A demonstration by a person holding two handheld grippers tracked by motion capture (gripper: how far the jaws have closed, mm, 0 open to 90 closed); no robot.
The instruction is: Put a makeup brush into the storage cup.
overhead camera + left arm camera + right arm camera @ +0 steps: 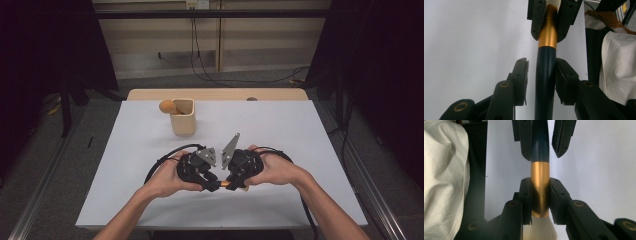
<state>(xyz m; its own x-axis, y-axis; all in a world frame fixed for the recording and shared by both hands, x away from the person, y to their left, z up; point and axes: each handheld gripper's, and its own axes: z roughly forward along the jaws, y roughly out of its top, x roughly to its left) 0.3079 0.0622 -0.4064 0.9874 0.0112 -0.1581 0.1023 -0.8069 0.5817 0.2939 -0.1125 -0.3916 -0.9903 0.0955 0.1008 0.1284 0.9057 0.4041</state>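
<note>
Two grippers share one brush over the white table, on the person's side of the wooden cup.

The right gripper clamps the brush's gold ferrule; the left gripper straddles its dark handle, one pad seemingly touching, the other clear.

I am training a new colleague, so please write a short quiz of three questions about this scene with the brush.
1. True or false: the right gripper is shut on the gold ferrule of the brush.
2. Which part of the brush lies between the jaws of the left gripper? A) white bristles B) dark handle C) gold ferrule
3. What stands towards the far side of the table?
Key: 1 true; 2 B; 3 a beige cup, with a round brown thing at its rim.
</note>
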